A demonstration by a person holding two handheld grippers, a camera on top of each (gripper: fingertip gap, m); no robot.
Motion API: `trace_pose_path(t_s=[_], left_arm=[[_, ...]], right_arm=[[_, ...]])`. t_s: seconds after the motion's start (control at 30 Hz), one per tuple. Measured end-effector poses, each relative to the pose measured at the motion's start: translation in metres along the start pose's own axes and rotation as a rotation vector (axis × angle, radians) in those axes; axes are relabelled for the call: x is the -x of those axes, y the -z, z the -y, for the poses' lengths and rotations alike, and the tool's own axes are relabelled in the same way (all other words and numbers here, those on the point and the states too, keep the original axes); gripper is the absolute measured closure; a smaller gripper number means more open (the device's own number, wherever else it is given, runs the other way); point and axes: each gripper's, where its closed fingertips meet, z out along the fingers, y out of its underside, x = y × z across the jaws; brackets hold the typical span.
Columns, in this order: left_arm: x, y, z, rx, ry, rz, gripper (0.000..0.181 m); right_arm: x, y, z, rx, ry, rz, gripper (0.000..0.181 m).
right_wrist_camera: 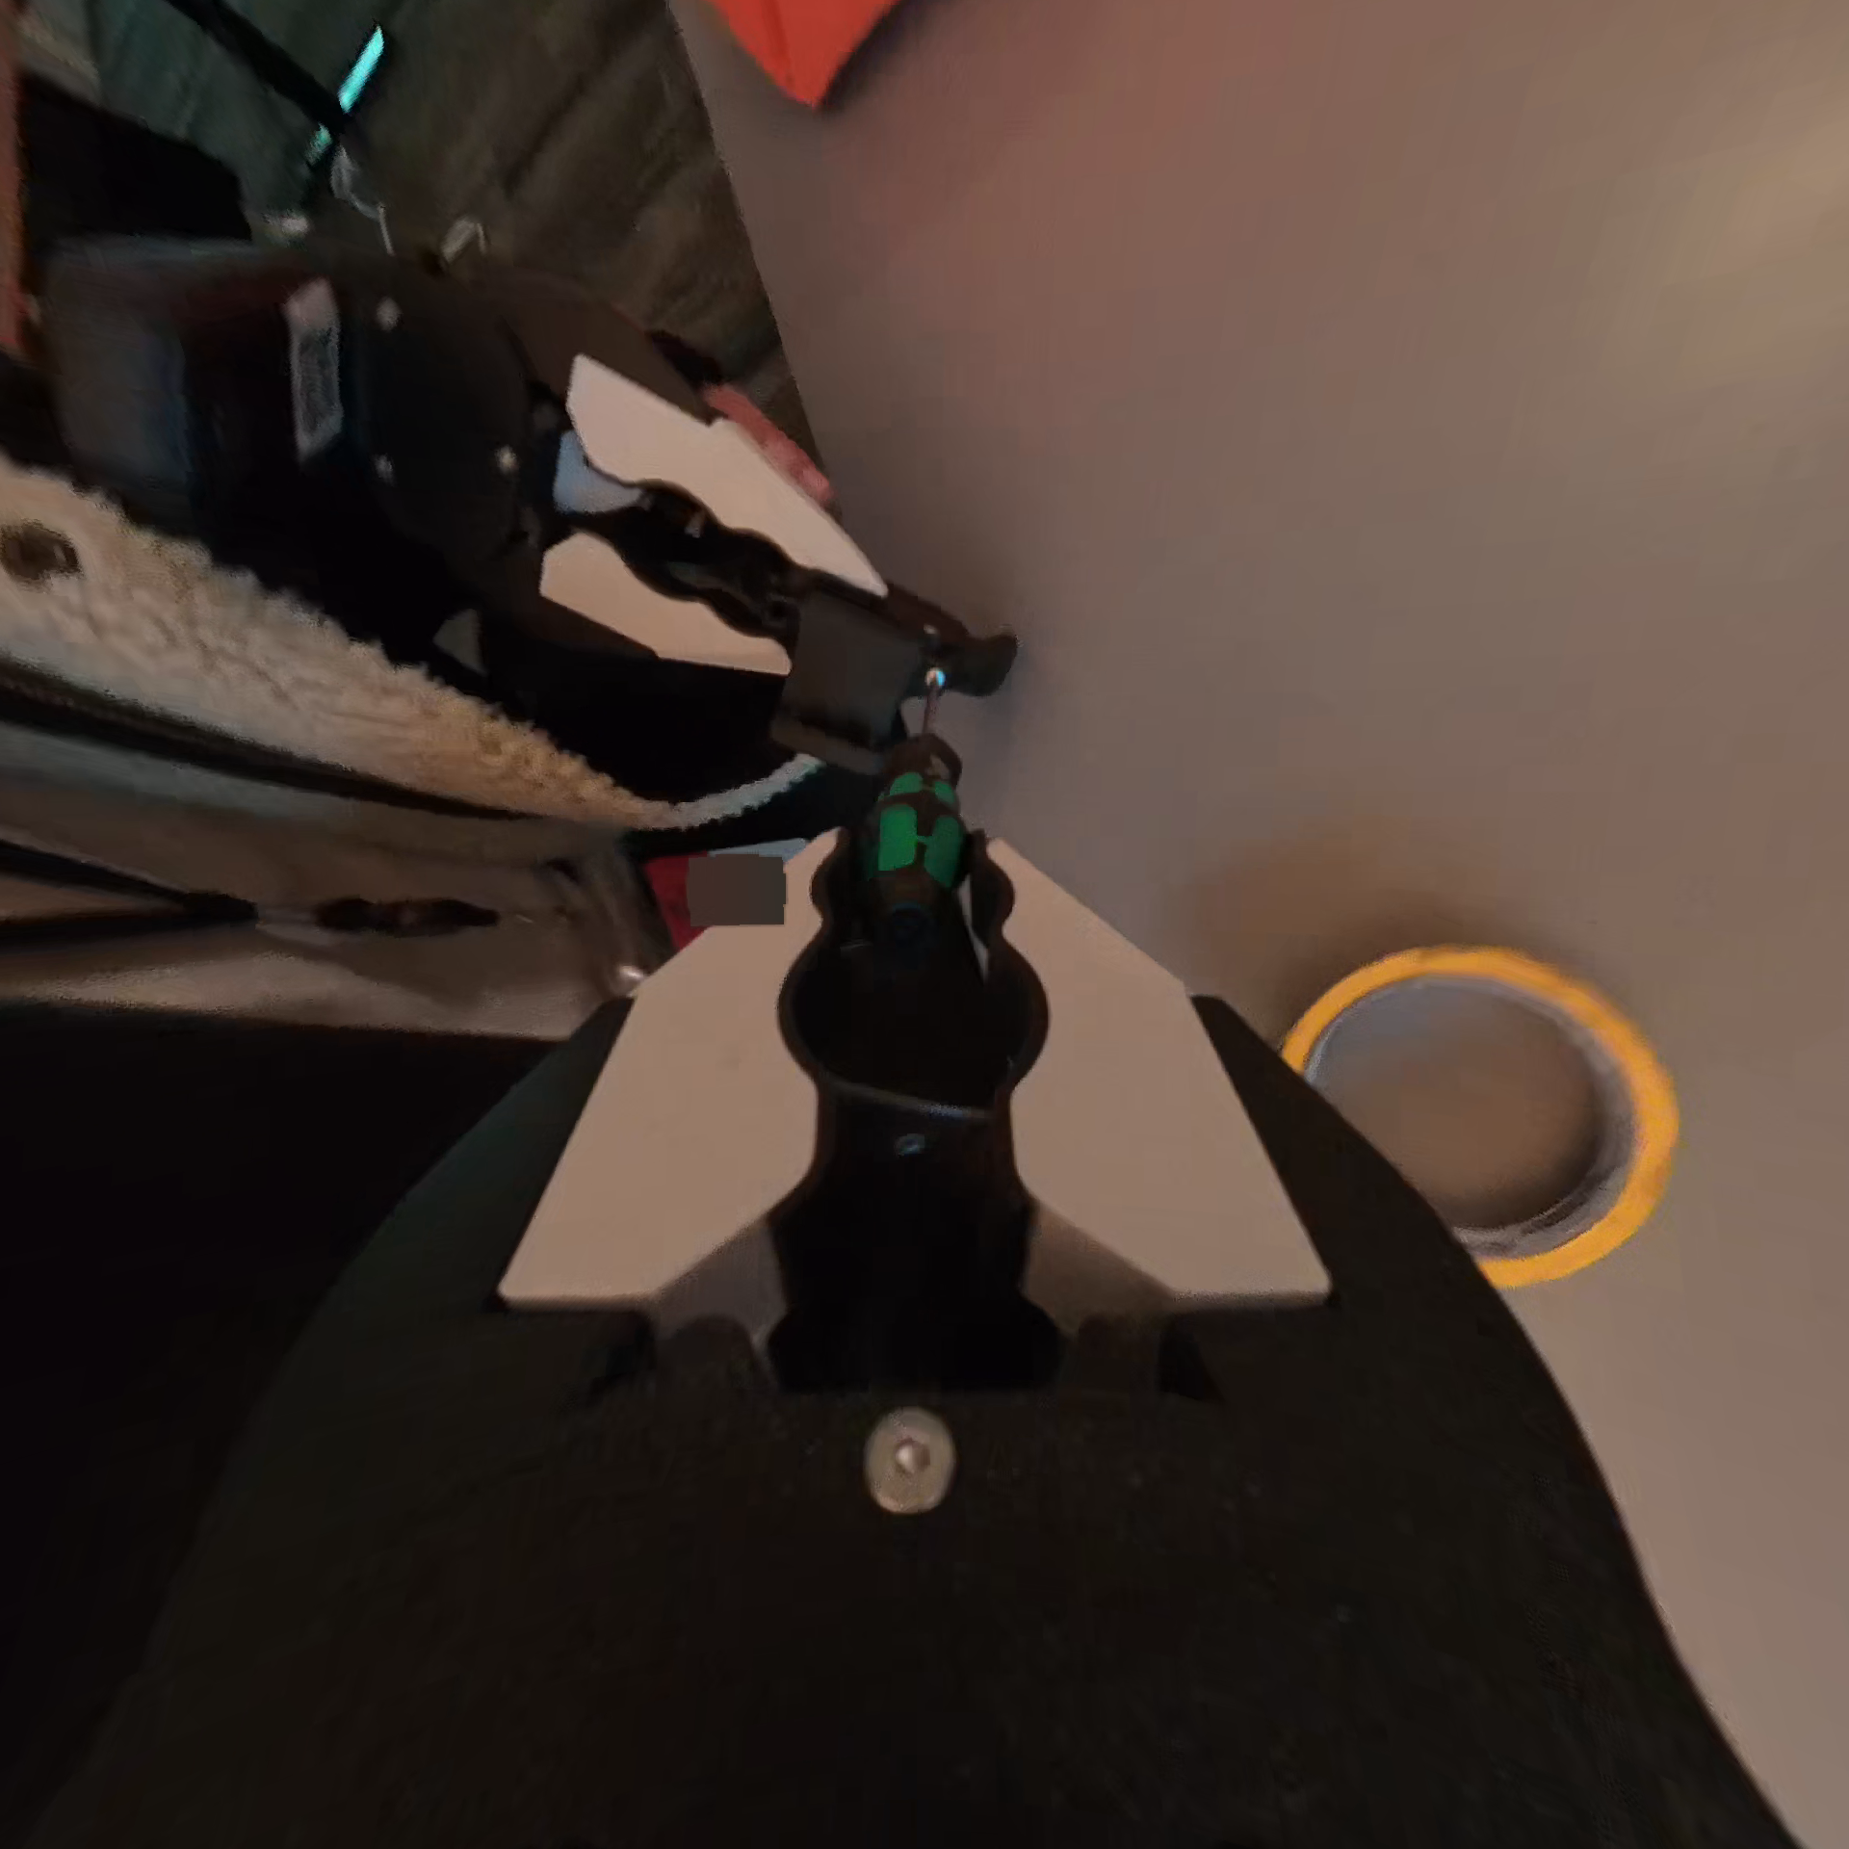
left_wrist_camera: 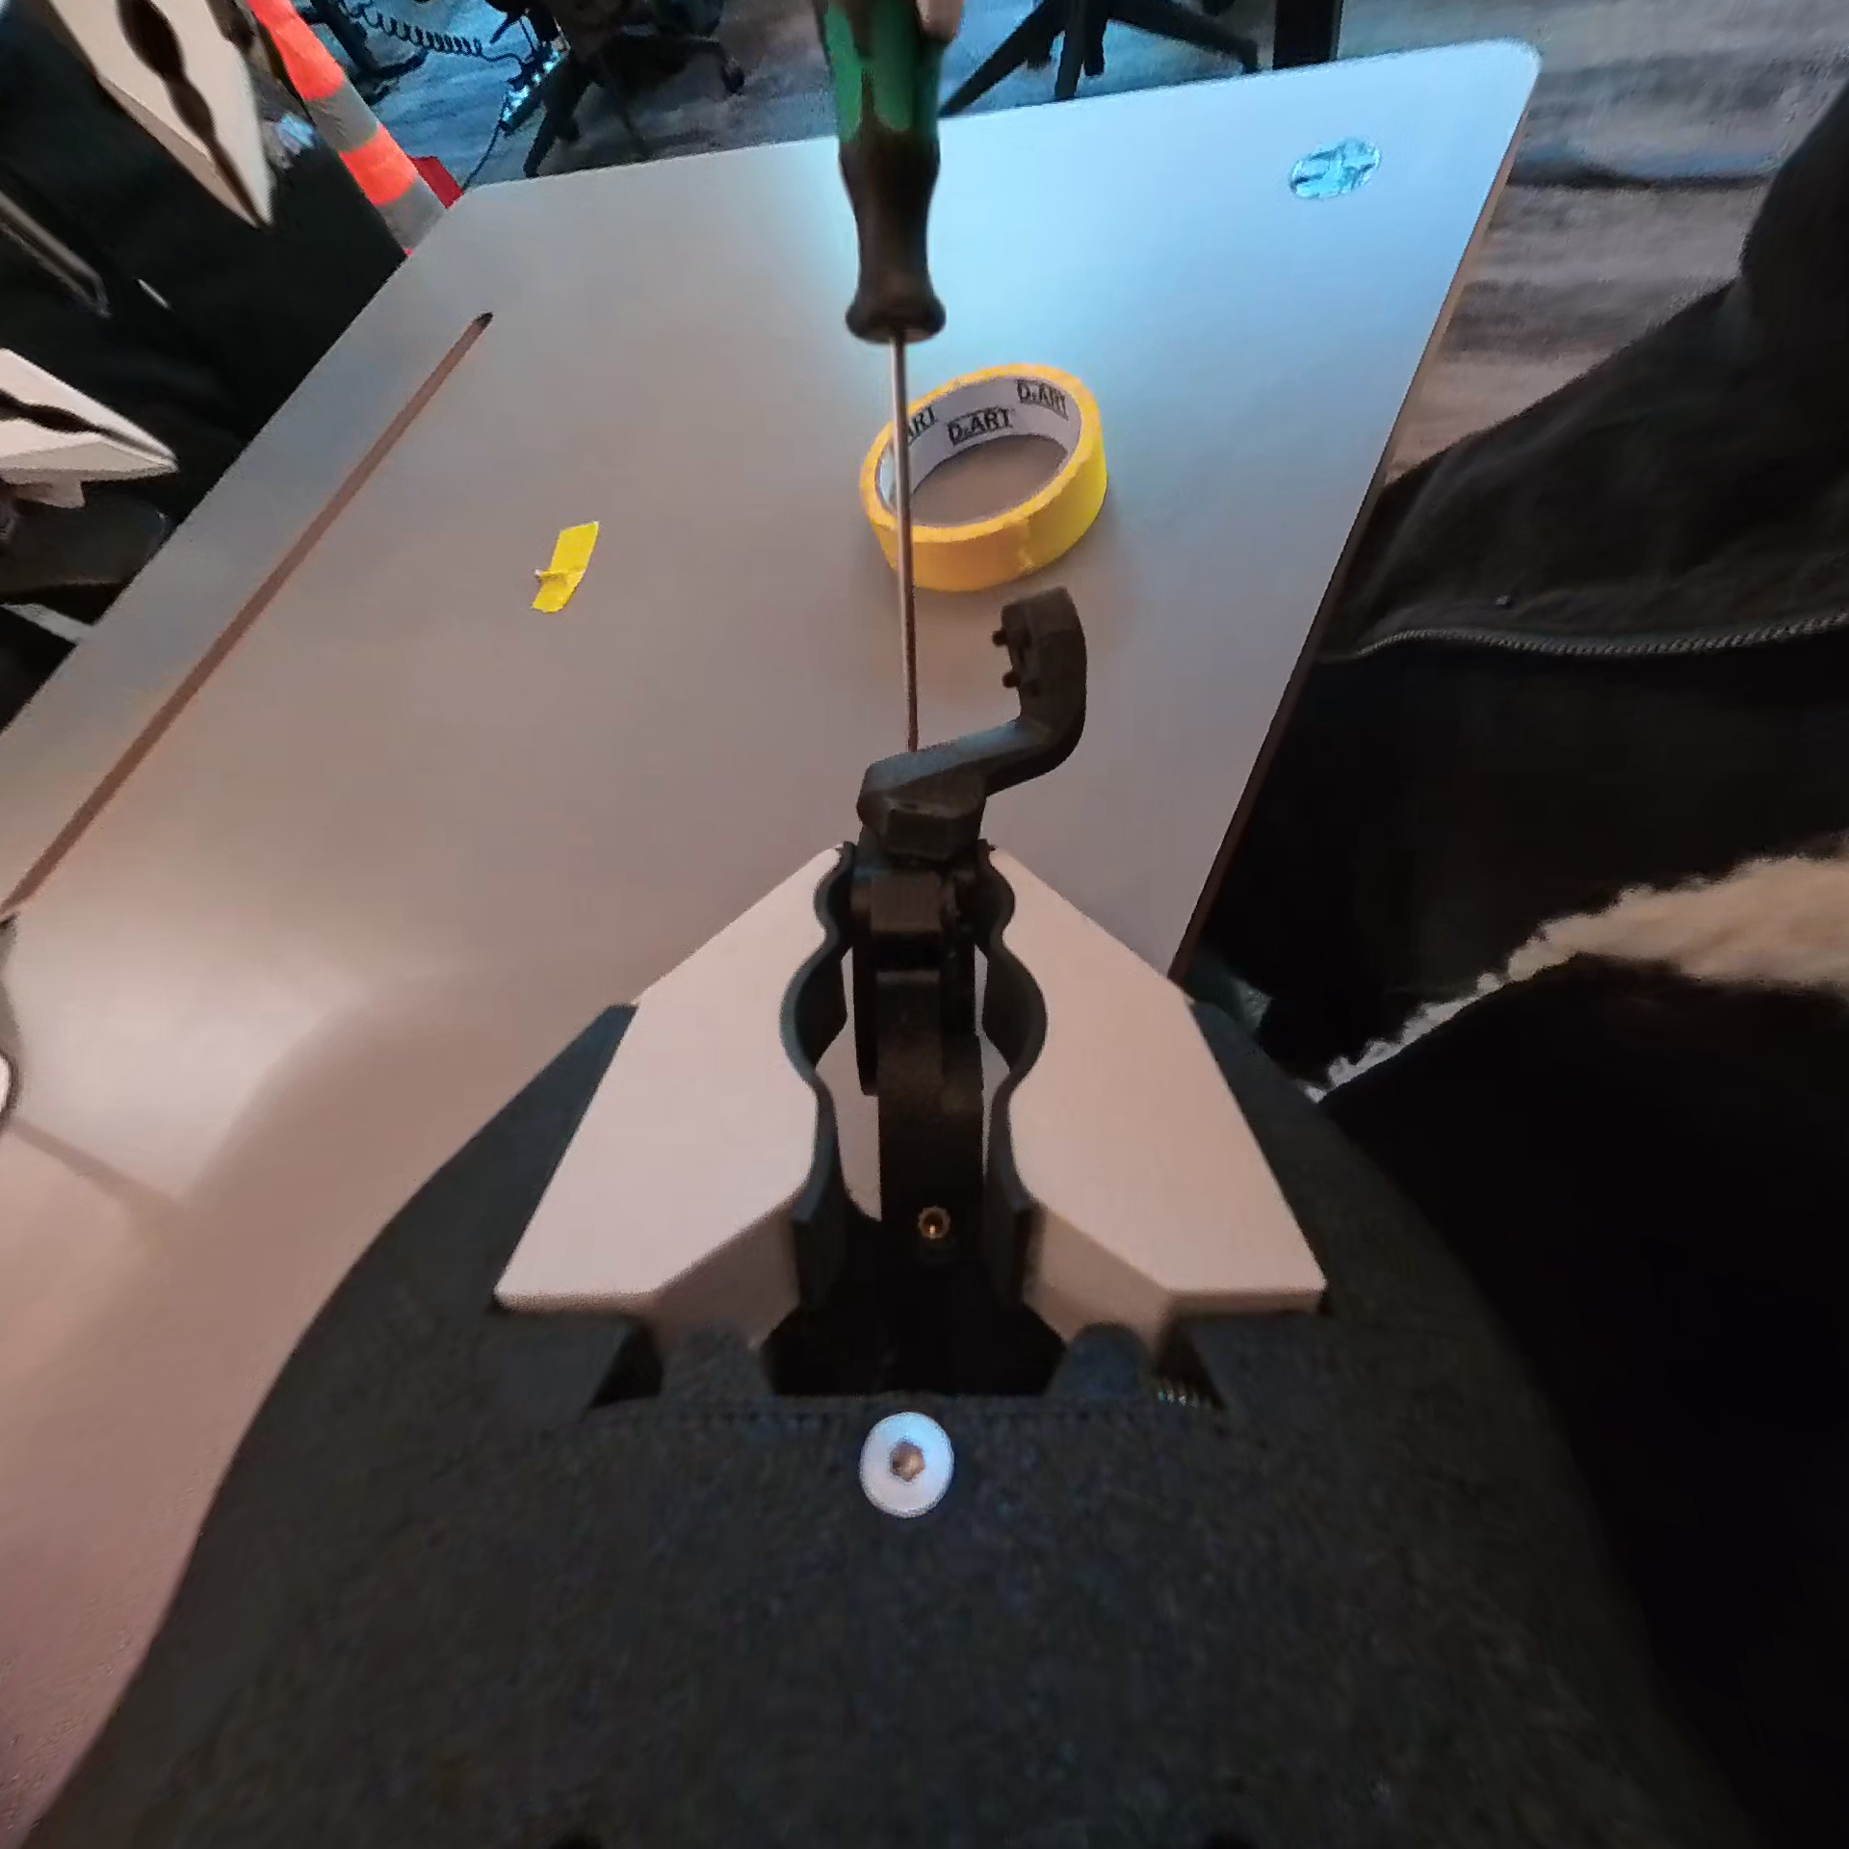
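My left gripper is shut on a black plastic bracket with a curved arm, held above the grey table. My right gripper is shut on a green and black screwdriver. In the left wrist view the screwdriver comes down from the top and its thin shaft tip meets the bracket just past my fingertips. In the right wrist view the left gripper shows at the left with the bracket at the screwdriver's tip.
A roll of yellow tape lies on the table beyond the bracket; it also shows in the right wrist view. A small yellow tape scrap lies to the left. A dark jacket with a fleece edge is past the table's right edge. Left tips to right tips: about 12 centimeters.
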Motion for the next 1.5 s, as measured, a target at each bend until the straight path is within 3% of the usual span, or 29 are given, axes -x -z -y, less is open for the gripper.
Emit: trace_pose_path(t_s=[0.2,0.33,0.63,0.8,0.87,0.97,1.03,1.17,1.27,1.37,1.5], left_arm=[[0.002,0.005,0.009,-0.08,0.119,-0.056,0.159],[0.002,0.009,0.014,-0.111,0.137,-0.07,0.159],[0.003,0.013,0.019,-0.141,0.122,-0.065,0.159],[0.013,0.015,0.017,-0.12,0.046,0.027,0.159],[0.017,0.015,0.013,-0.093,0.012,0.068,0.159],[0.021,0.011,0.004,-0.034,-0.026,0.103,0.159],[0.022,0.01,0.002,-0.021,-0.029,0.113,0.159],[0.022,0.01,-0.003,-0.027,0.012,0.076,0.159],[0.019,0.011,0.0,-0.053,0.044,0.036,0.159],[0.016,0.013,0.002,-0.069,0.049,0.011,0.159],[0.01,0.013,0.006,-0.081,0.026,-0.005,0.159]], right_arm=[[0.026,0.005,0.019,-0.167,0.464,-0.017,0.16],[0.036,0.004,0.023,-0.231,0.641,0.011,0.16],[0.045,-0.004,0.029,-0.32,0.715,0.066,0.16],[0.016,-0.004,0.04,-0.346,0.425,-0.092,0.161],[0.005,-0.006,0.041,-0.372,0.161,-0.103,0.161],[-0.01,-0.018,0.027,-0.371,-0.398,-0.04,0.162],[-0.007,-0.021,0.024,-0.444,-0.488,-0.014,0.163],[0.002,-0.025,0.022,-0.464,-0.314,-0.061,0.162],[0.012,-0.024,0.024,-0.449,-0.044,-0.067,0.162],[0.021,-0.024,0.017,-0.346,0.262,-0.104,0.155],[0.018,-0.02,0.007,-0.194,0.624,-0.2,0.163]])
